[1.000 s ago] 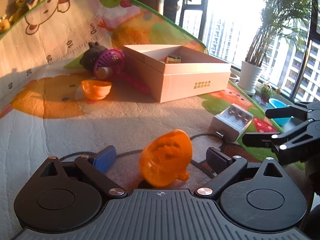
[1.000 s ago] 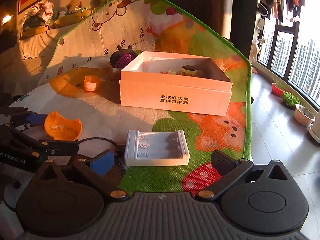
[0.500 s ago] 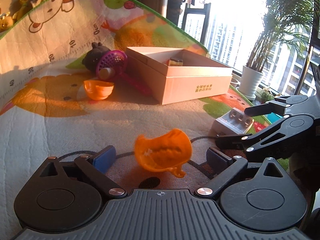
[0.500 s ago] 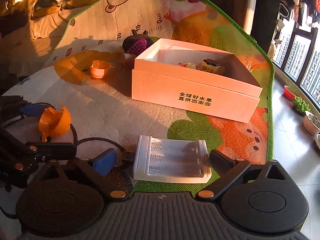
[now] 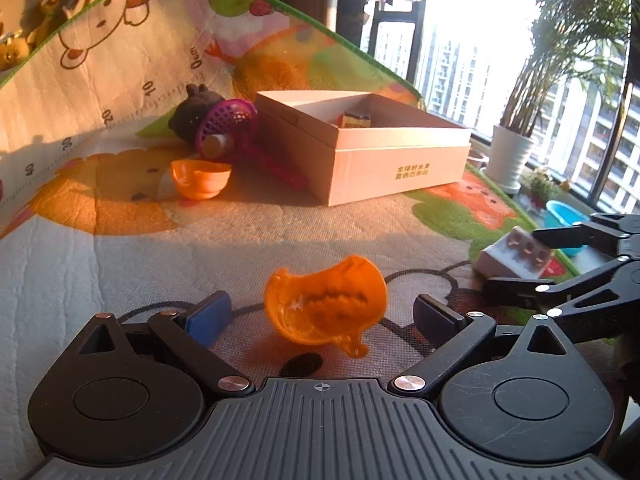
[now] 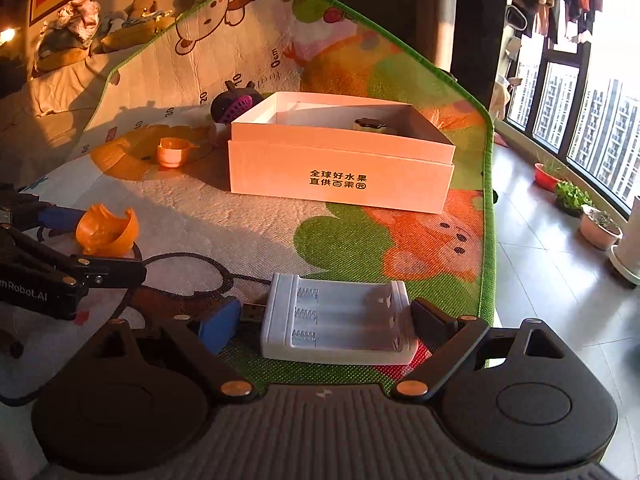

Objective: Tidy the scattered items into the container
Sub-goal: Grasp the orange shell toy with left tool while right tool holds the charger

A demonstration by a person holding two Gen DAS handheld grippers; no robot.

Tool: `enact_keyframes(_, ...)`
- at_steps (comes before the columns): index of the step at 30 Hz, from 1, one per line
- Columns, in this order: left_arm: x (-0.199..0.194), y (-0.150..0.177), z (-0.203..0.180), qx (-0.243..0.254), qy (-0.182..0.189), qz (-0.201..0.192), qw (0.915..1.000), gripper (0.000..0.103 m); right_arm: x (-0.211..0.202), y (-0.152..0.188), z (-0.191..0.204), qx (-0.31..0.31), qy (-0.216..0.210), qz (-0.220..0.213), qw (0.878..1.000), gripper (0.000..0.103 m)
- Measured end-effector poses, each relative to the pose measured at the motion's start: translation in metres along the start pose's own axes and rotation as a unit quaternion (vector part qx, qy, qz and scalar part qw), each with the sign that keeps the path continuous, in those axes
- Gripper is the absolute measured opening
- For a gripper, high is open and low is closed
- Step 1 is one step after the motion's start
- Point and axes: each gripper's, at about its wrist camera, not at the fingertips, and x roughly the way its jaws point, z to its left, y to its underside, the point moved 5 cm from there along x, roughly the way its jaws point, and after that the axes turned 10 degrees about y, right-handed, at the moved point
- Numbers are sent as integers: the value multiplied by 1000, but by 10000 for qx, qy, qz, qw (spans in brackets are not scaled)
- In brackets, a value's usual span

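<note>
An orange half shell (image 5: 326,302) lies on the play mat between the fingers of my open left gripper (image 5: 322,314), touching neither pad; it also shows in the right wrist view (image 6: 106,232). A white battery charger (image 6: 336,318) lies between the fingers of my open right gripper (image 6: 324,320), and shows in the left wrist view (image 5: 516,254). The white cardboard box (image 6: 340,166) stands open further back, with a small item inside (image 6: 370,125); it also shows in the left wrist view (image 5: 372,152).
A second orange half shell (image 5: 200,178), a dark plush toy (image 5: 194,114) and a purple mesh basket (image 5: 226,124) lie left of the box. A black cable (image 6: 192,266) runs to the charger. The mat's green edge (image 6: 486,184) drops to floor with plant pots (image 6: 600,226).
The orange shell has tipped over from standing on edge to lying open side up. The right gripper has moved forward so its fingers flank the charger.
</note>
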Motion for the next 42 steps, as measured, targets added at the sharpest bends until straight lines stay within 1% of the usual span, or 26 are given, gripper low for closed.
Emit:
enact_keyframes(3,2,0,-1,51,-252,93,9996,100,0,1,-1,43,-76,-45,10000,91)
enact_keyframes(9,3,1,-1,85,-493,165,9986,102,-3,2,-3,160,-113,-127,9997,91)
enact_keyframes(14,1,0,-1,-46,-708,188,9973,102,-5,2,-4,221,-157,-203,9994,91)
enact_keyframes(16,-1,0,-1,-173,-722,181,9971,101,-6,2,-4,252,-176,-203,9993,92)
enact_keyframes(19,-3,-2,-4,-352,-582,152,9976,101,-6,2,-5,272,-187,-217,9992,92)
enact_keyframes(21,-3,-4,-7,-363,-533,151,9978,101,-6,2,-5,280,-187,-222,9992,92)
enact_keyframes(26,-1,-6,-10,-281,-633,154,9975,101,-6,2,-5,272,-191,-217,9992,92)
enact_keyframes(28,2,-7,-10,-243,-668,188,9973,99,-6,2,-5,262,-186,-211,9993,92)
enact_keyframes(29,3,-7,-10,-220,-692,214,9971,93,-6,2,-4,256,-182,-207,9993,92)
enact_keyframes(30,4,-7,-10,-195,-713,233,9970,81,-5,2,-4,251,-177,-204,9993,92)
enact_keyframes(31,5,-9,-10,-159,-744,229,9968,79,-5,3,-4,246,-174,-203,9993,92)
enact_keyframes(32,5,-10,-10,-135,-741,220,9969,74,-5,3,-4,239,-173,-201,9994,92)
enact_keyframes(33,5,-11,-10,-136,-704,220,9972,66,-5,3,-4,232,-175,-199,9994,93)
enact_keyframes(36,4,-10,-13,-97,-629,223,9977,65,-6,3,-3,170,-219,-197,9994,97)
enact_keyframes(42,-1,-5,-25,20,-375,258,9990,65,-4,3,0,86,-193,-112,9997,97)
